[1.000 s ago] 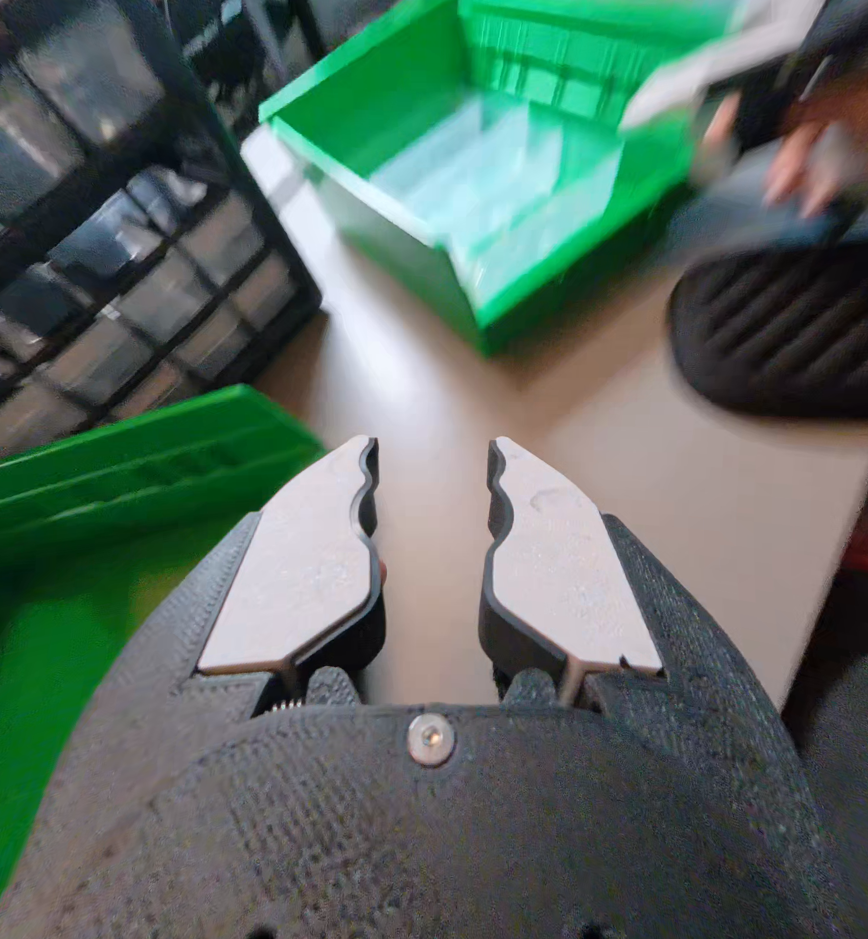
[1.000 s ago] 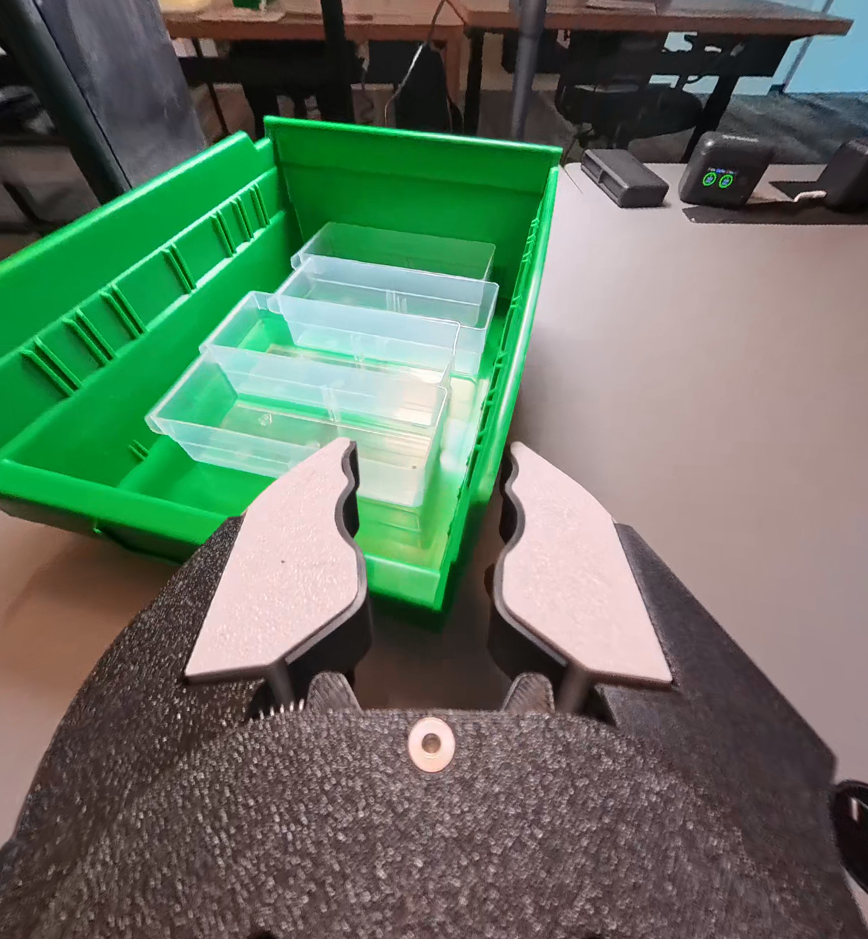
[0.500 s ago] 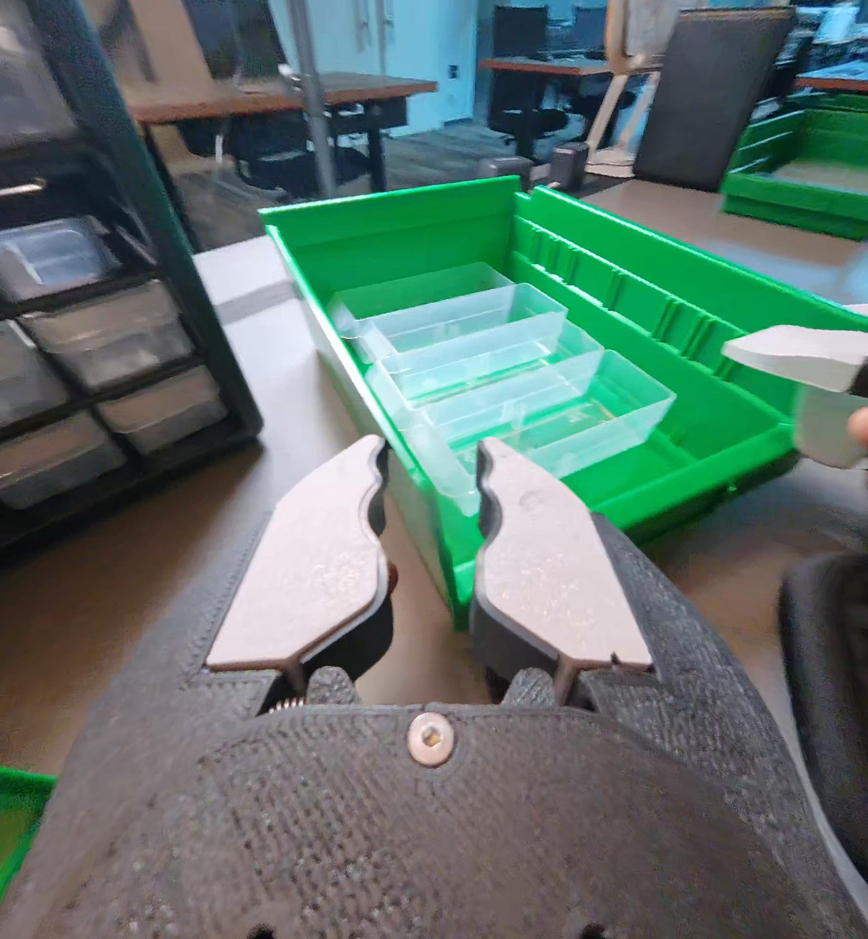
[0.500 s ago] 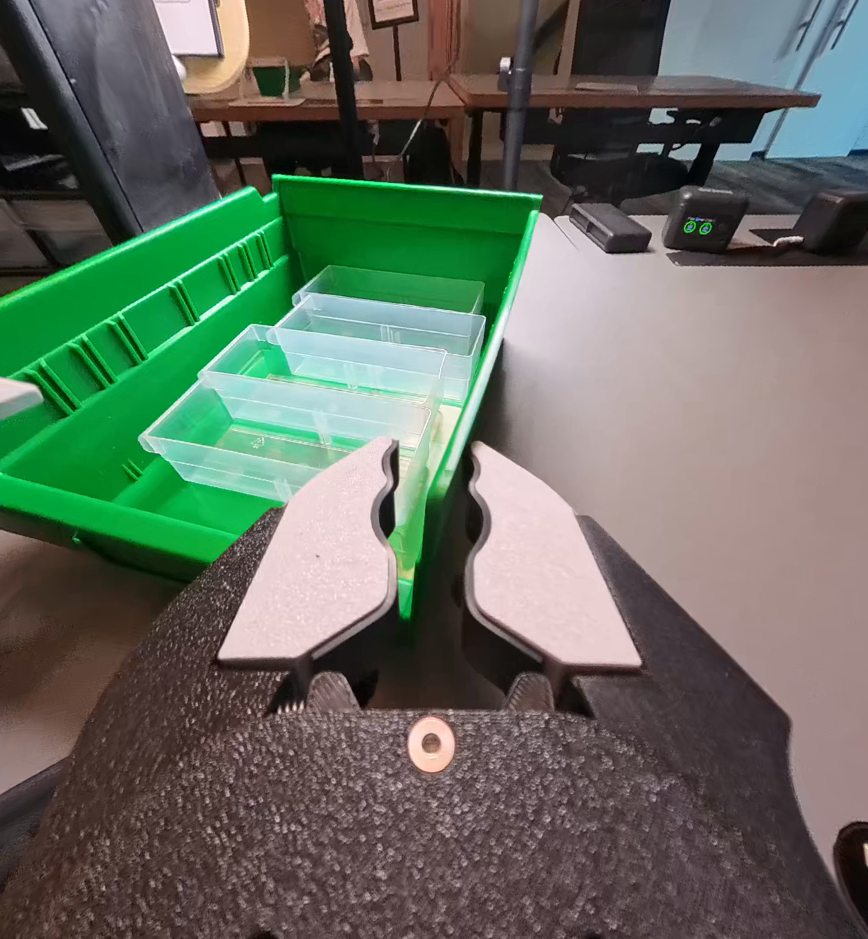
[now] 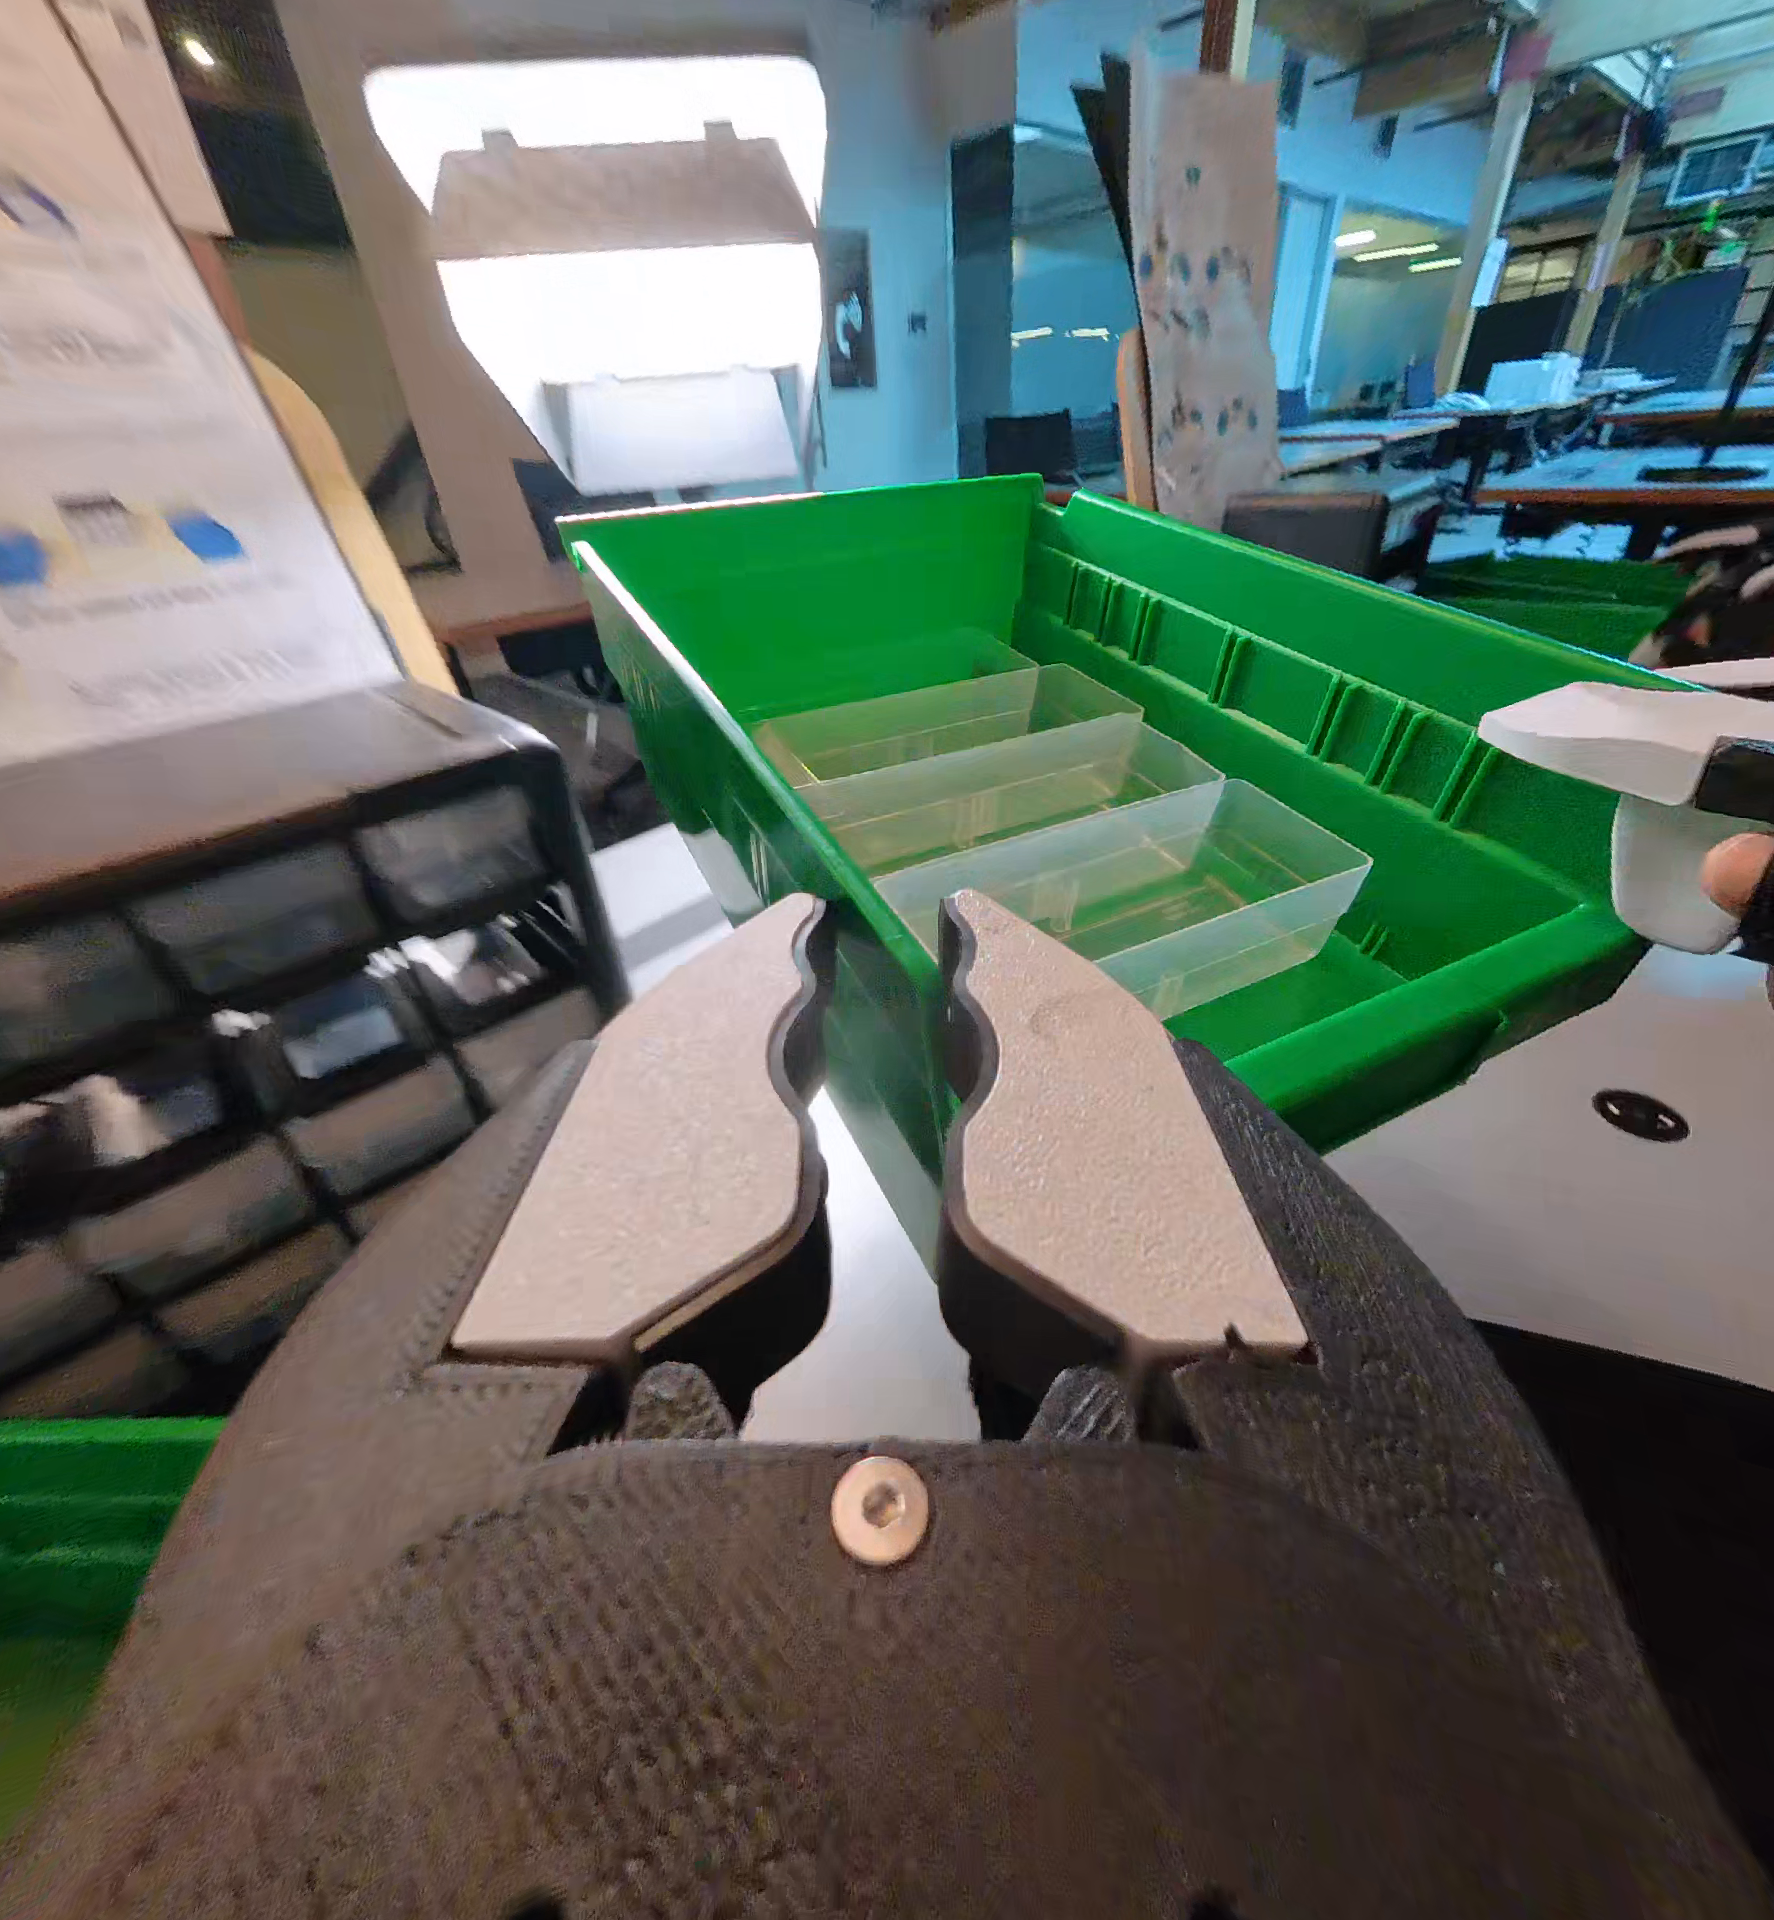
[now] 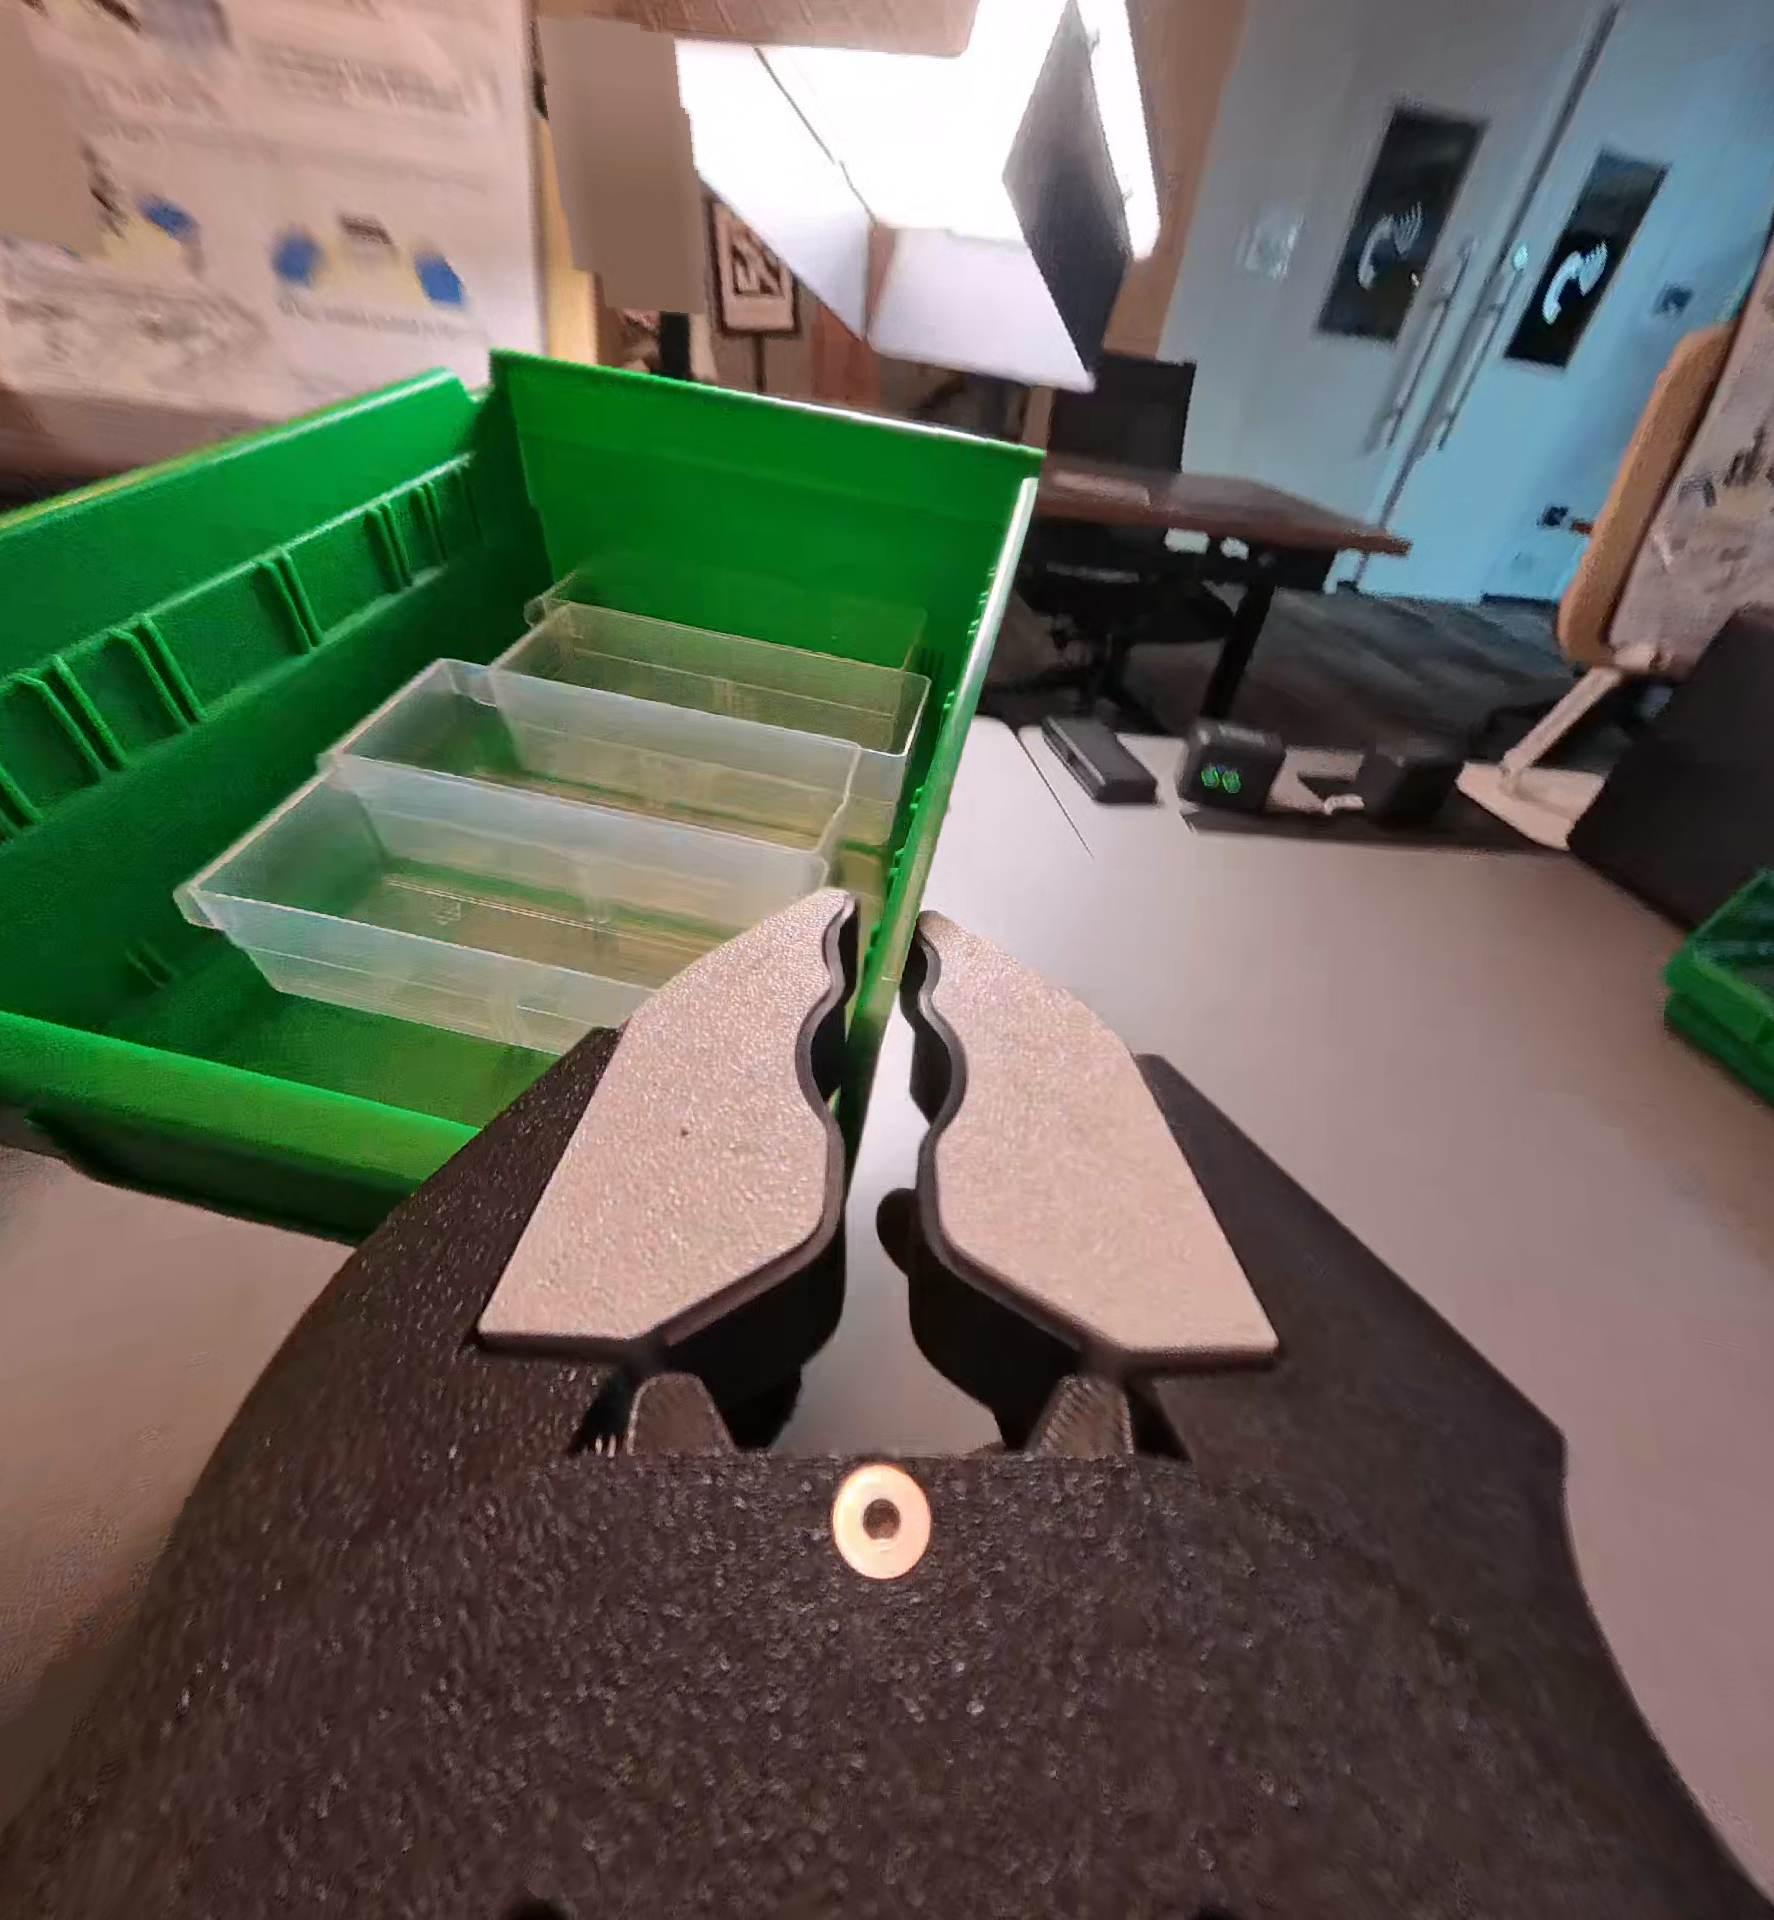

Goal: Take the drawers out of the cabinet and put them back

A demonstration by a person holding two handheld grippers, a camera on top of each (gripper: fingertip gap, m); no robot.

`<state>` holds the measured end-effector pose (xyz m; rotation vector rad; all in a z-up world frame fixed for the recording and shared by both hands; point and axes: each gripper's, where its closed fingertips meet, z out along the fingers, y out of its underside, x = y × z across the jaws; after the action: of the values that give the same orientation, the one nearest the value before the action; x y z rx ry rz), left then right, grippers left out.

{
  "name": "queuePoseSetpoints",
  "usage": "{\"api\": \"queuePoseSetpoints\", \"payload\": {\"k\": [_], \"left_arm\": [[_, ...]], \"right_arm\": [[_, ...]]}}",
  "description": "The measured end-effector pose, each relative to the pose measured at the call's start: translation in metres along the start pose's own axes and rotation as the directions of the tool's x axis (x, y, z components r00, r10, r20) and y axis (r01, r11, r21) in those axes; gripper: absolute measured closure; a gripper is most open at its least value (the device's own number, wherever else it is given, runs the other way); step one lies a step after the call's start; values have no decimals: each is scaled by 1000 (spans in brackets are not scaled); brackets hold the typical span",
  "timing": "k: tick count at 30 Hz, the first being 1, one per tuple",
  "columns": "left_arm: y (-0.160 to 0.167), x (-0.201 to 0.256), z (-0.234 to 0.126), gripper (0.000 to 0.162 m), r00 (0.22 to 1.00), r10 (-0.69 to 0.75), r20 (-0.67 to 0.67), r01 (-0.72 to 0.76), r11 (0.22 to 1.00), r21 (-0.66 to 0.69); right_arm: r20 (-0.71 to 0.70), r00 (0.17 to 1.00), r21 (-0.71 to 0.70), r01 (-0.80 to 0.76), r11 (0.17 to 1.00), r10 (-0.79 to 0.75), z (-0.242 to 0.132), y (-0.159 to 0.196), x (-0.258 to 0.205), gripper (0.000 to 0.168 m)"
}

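A green bin (image 5: 810,592) holds several clear plastic drawers (image 5: 1122,894) laid in a row. My left gripper (image 5: 881,914) is shut on the bin's left side wall near its front corner. My right gripper (image 6: 885,920) is shut on the bin's (image 6: 737,468) right side wall near the front, next to the drawers (image 6: 509,883). One right gripper finger (image 5: 1589,727) shows at the right of the left wrist view, with a gloved hand behind it. The black drawer cabinet (image 5: 239,987) stands left of the bin, with clear drawers in its slots.
Another green bin (image 5: 31,1507) lies at the lower left, below the cabinet. A third green bin (image 6: 1766,987) sits at the table's right edge. Small black devices (image 6: 1231,764) lie at the far end of the grey table (image 6: 1278,1039). A poster board stands behind the cabinet.
Both grippers have closed from open onto the bin's side walls. The left gripper swung from beside the cabinet to the bin. Both views now tilt upward and show more of the room.
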<state>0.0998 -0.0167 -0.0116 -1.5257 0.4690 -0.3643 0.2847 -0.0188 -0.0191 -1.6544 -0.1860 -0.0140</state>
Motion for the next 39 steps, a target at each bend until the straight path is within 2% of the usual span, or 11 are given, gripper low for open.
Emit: {"api": "queuePoseSetpoints", "payload": {"k": [5, 10, 17, 22, 26, 29, 31, 35, 39], "left_arm": [[-54, -43, -76, 143, 989, 44, 140, -55, 996, 72], [-73, -116, -179, 144, 930, 63, 361, -99, 992, 82], [-47, -211, -331, 146, 761, 64, 645, -55, 998, -34], [-26, -261, -413, 148, 639, 66, 766, 6, 996, -91], [10, -300, -448, 150, 580, 54, 813, 82, 989, -124], [47, -325, -459, 151, 580, -35, 814, 181, 980, -86], [71, -339, -462, 152, 574, -91, 814, 240, 969, -61], [106, -356, -466, 156, 546, -109, 831, 287, 956, -64], [127, -363, -463, 153, 556, -146, 818, 323, 945, -52]], "right_arm": [[157, 987, 125, 8, 992, -28, -22, -68, -66, 160], [420, 907, 190, -47, 981, -38, -25, -100, -186, 158], [756, 654, 74, -75, 994, -7, -34, -87, -383, 153], [875, 484, -18, 6, 1000, 13, -54, -56, -495, 146], [919, 394, -57, 157, 986, -10, -59, -17, -556, 144], [933, 351, -31, 298, 954, -79, -56, 9, -581, 142], [936, 330, -12, 371, 929, -120, -54, 19, -587, 143], [928, 268, 99, 494, 864, -260, -53, 29, -592, 142], [940, 204, 161, 442, 882, -274, -63, 13, -576, 143]]}}
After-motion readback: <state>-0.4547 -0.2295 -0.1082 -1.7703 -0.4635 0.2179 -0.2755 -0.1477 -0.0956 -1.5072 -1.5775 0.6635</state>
